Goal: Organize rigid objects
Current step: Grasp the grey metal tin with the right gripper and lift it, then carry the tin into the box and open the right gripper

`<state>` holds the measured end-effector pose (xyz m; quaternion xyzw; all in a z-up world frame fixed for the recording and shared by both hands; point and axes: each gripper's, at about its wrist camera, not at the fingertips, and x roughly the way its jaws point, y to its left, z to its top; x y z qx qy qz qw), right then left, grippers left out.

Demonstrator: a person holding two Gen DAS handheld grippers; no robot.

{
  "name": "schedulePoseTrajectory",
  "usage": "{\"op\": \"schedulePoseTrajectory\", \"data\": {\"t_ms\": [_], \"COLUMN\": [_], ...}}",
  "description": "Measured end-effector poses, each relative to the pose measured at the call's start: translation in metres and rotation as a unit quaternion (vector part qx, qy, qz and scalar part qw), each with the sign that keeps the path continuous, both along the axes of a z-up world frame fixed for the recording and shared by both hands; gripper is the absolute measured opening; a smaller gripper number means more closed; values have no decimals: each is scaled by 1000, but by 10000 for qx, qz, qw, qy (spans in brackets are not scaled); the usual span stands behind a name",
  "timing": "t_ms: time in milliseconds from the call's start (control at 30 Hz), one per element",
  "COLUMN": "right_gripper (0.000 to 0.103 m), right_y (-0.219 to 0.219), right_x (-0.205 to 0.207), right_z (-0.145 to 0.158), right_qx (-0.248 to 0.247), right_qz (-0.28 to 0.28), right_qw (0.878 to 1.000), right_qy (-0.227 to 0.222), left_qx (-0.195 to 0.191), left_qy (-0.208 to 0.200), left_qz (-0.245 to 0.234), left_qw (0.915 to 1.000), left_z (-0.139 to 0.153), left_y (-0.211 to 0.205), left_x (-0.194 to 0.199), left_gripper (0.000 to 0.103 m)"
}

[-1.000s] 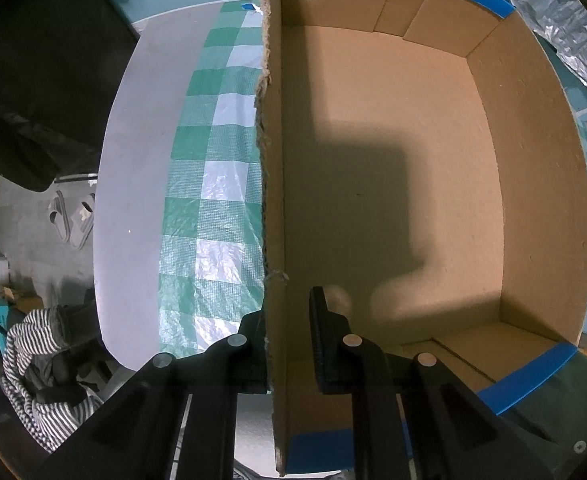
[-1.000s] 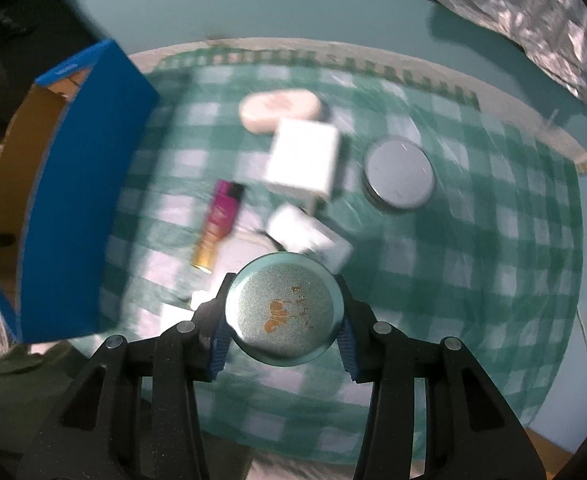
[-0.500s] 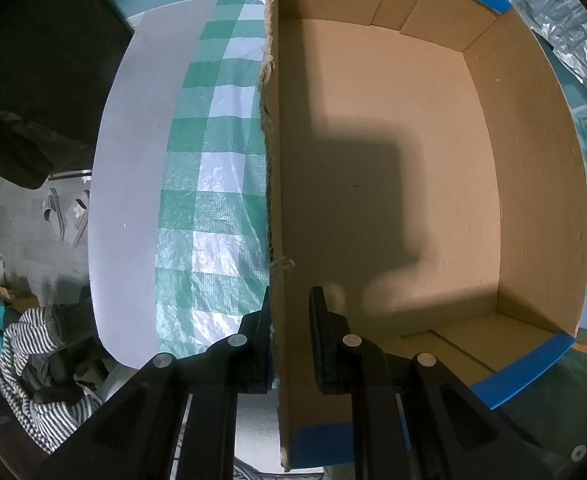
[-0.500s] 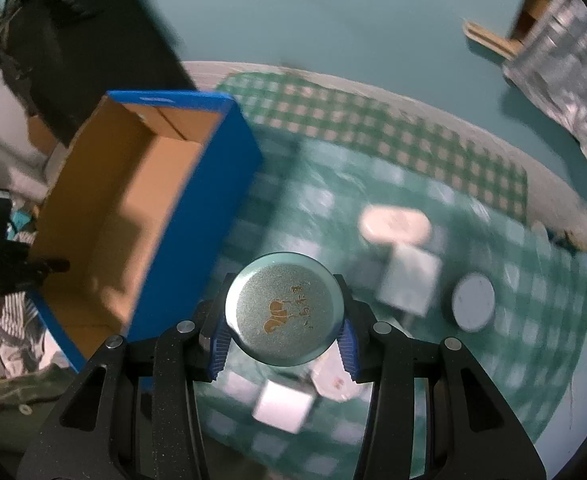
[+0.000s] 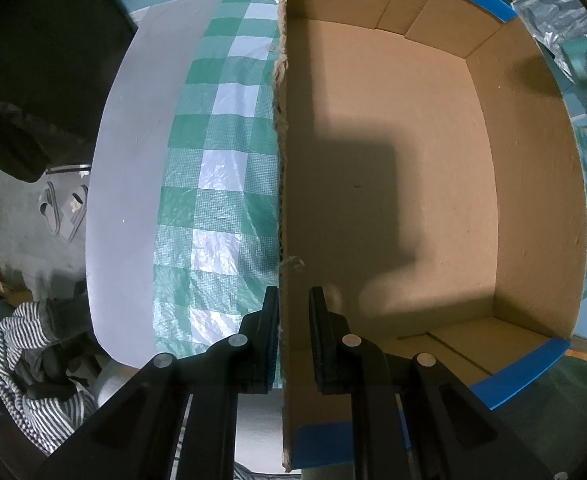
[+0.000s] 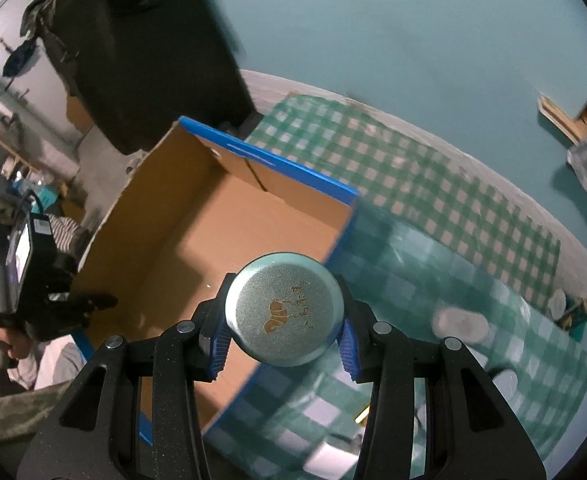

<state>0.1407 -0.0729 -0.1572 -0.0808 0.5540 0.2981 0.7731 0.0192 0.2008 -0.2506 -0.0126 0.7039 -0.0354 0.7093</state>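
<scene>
An open cardboard box with blue outer sides stands on the green checked tablecloth; its inside is bare. My left gripper is shut on the box's left wall, one finger on each side. The box also shows in the right wrist view. My right gripper is shut on a round silver-green tin with a gold bee mark, held in the air above the box's near right wall. The left gripper appears at the left in that view.
Blurred small items lie on the cloth at the right: a pale oval object and a white block. A dark chair stands beyond the table. Striped clothing lies on the floor at the left. Foil wrap lies beyond the box.
My right gripper has carried the tin left, from above the scattered items to above the box edge. The left gripper has kept its hold on the box wall.
</scene>
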Motion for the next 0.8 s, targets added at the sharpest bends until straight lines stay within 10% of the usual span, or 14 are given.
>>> {"op": "schedulePoseTrajectory", "data": {"t_ms": [800], "right_gripper": [45], "right_y": [56], "right_x": [18], "right_z": [-71], "right_qx": [-664], "right_qz": [436], "right_qw": [9953], "right_qy": [554], "left_qx": [-12], "left_qy": [44], "left_qz": [-6], "left_qw": [10000], "left_z": [-10], "left_y": [16], "left_x": [-4], "left_gripper": [14]}}
